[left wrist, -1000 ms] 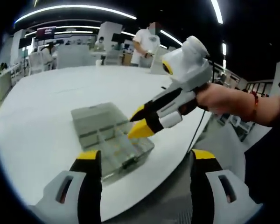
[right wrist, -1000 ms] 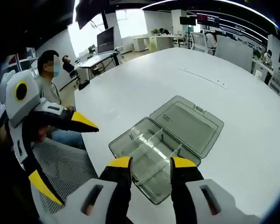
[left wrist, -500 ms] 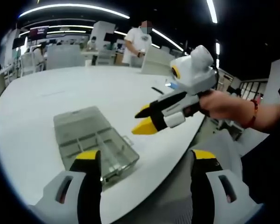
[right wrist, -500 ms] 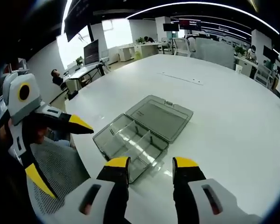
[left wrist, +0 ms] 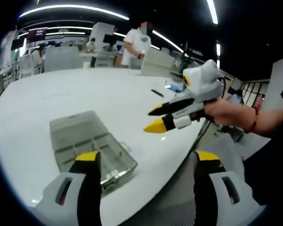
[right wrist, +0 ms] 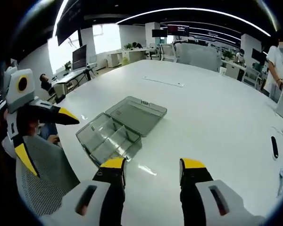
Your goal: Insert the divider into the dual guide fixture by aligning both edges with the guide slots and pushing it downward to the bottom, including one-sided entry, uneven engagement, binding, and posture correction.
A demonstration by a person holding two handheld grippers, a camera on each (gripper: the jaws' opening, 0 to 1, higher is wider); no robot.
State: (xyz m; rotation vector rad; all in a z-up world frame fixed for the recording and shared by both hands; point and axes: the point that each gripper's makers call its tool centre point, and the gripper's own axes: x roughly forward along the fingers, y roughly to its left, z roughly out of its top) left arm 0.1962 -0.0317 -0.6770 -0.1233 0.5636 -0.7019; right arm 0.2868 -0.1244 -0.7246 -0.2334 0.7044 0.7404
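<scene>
Clear lidded fixture (right wrist: 119, 126), no legible writing

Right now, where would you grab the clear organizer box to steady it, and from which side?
Likely the tray's near long wall of the clear organizer box, coming from the table edge: the open lid lies flat on the far side. The left gripper is nearest.
</scene>
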